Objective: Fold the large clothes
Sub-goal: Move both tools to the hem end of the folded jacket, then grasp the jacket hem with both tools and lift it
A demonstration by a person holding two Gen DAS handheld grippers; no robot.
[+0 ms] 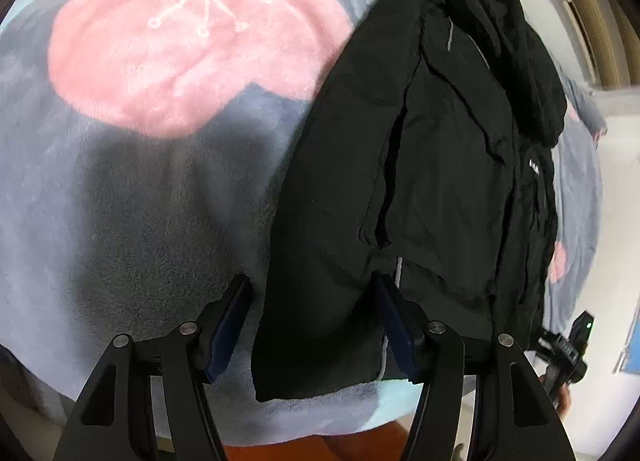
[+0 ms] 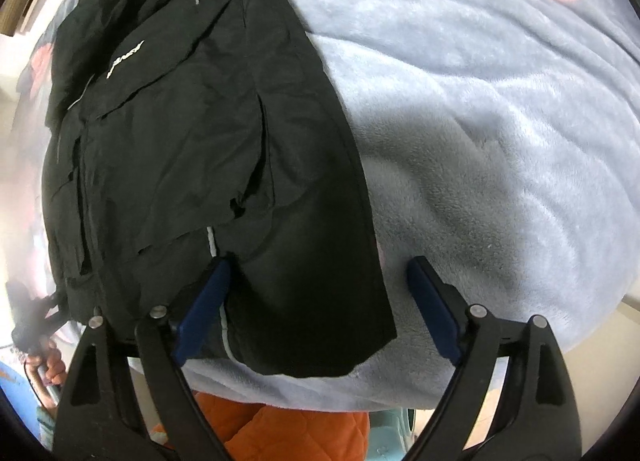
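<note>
A black jacket (image 1: 432,165) lies folded long and flat on a soft grey blanket (image 1: 132,197) with a big pink flower (image 1: 192,33) on it. The left gripper (image 1: 312,325) has its fingers wide open over the jacket's near left edge, holding nothing. The right gripper (image 2: 320,301) is wide open too, over the near right edge, one finger (image 2: 204,301) on the cloth. Orange quilted cloth (image 2: 280,433) shows below the blanket's edge.
</note>
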